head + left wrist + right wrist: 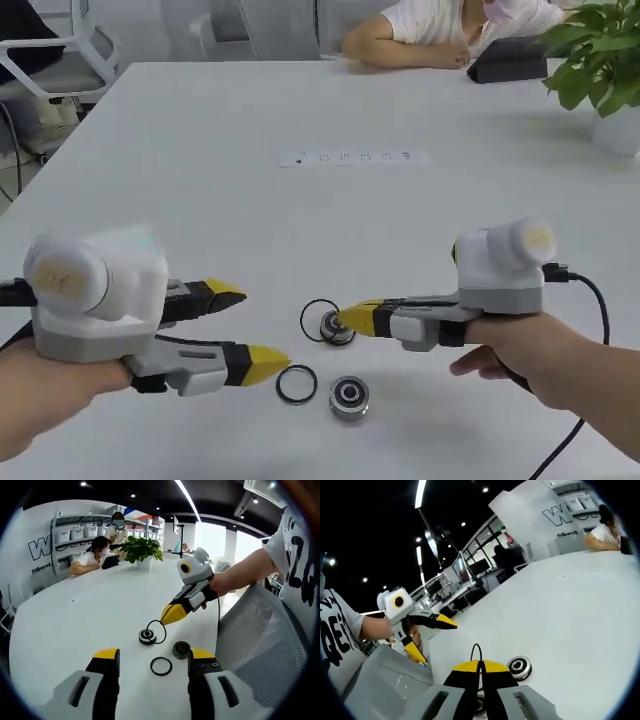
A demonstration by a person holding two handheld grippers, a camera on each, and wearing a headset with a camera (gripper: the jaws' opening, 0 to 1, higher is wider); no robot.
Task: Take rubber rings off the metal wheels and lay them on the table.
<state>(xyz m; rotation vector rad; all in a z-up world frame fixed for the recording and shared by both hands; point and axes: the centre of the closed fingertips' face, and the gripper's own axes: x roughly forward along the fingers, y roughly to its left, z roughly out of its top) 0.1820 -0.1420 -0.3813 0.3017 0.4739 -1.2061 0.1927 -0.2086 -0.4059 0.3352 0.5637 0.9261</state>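
Note:
Two metal wheels lie near the table's front edge. The nearer wheel point(348, 393) point(181, 650) point(520, 666) is bare, and a loose black rubber ring point(296, 384) point(161, 666) lies flat beside it. My right gripper point(345, 318) point(167, 617) point(479, 667) is shut on a second rubber ring point(312, 318) point(161, 630) point(476, 652), which loops out from the farther wheel point(337, 330) point(147, 636). To the left, my left gripper point(248, 330) point(154, 655) point(432, 639) hovers open just above the table, with nothing between its jaws.
A white power strip point(355, 157) lies mid-table. At the far right stand a potted plant point(600, 60) and a dark tablet point(510, 60) in front of a seated person. An office chair point(60, 60) is far left. A cable point(590, 300) trails from the right gripper.

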